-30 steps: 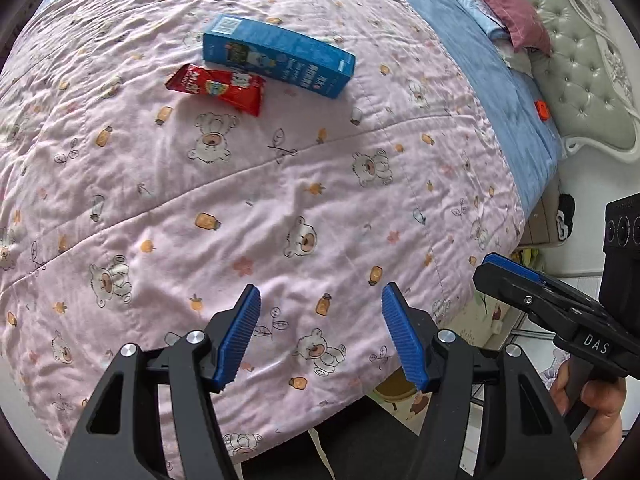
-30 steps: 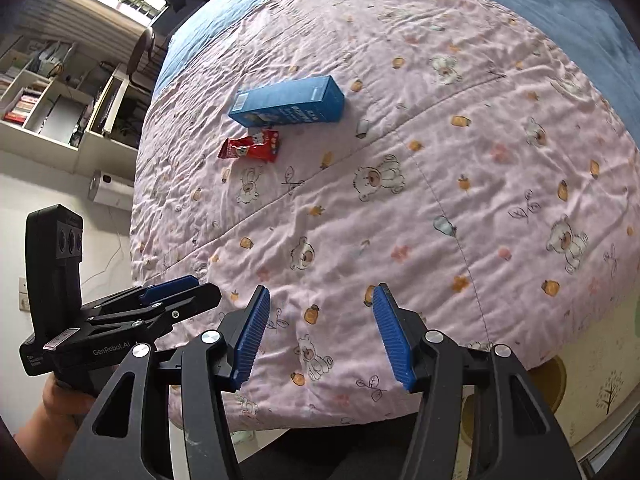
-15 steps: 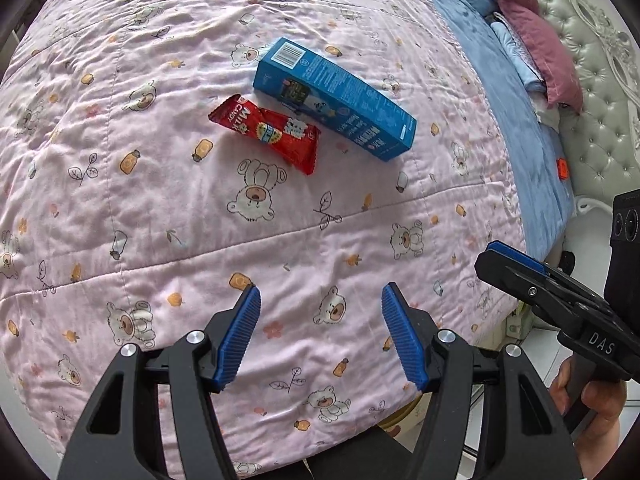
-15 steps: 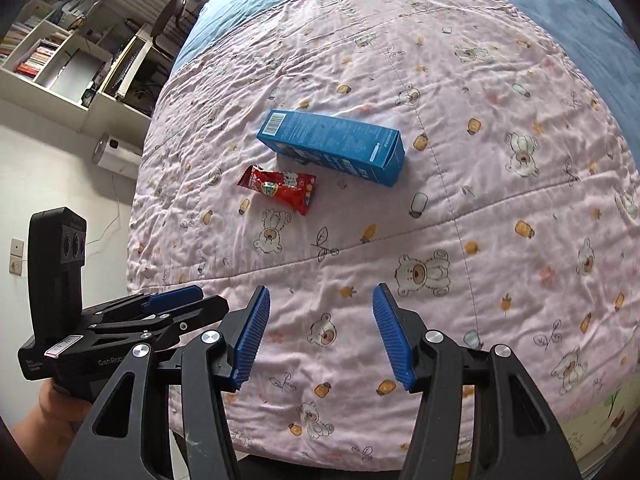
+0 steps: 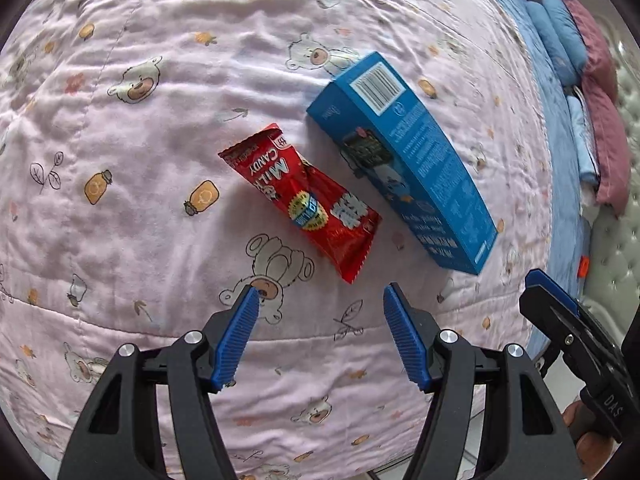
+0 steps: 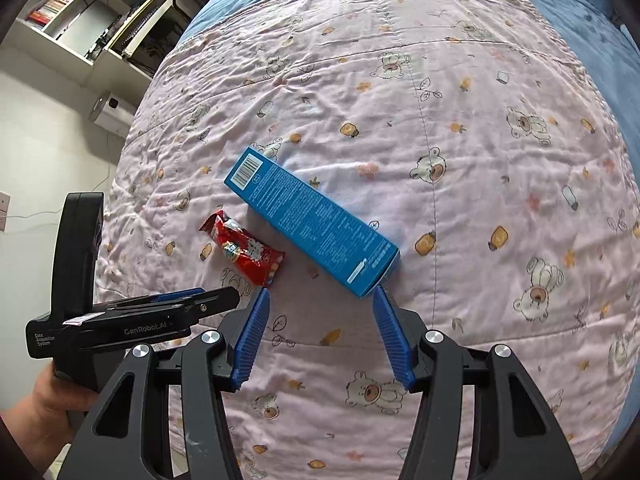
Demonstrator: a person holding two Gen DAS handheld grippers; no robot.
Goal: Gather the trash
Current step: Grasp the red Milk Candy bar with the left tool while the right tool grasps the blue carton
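I see a pink bear-print quilt [image 5: 132, 216] on a bed, shelves [image 6: 86, 20] beyond. Both jaws stand apart, empty: my left gripper [image 5: 318, 334] just short of the red candy wrapper [image 5: 306, 200], my right gripper [image 6: 320, 334] by the blue box [image 6: 310, 220].

You're in a home bedroom — a bed under a pink bear-print quilt [image 5: 160, 208] over a blue sheet [image 6: 580, 12], pillows [image 5: 600, 92] stacked at its head edge against a tufted headboard [image 5: 620, 240], and shelves [image 6: 80, 16] along the wall beyond the foot.
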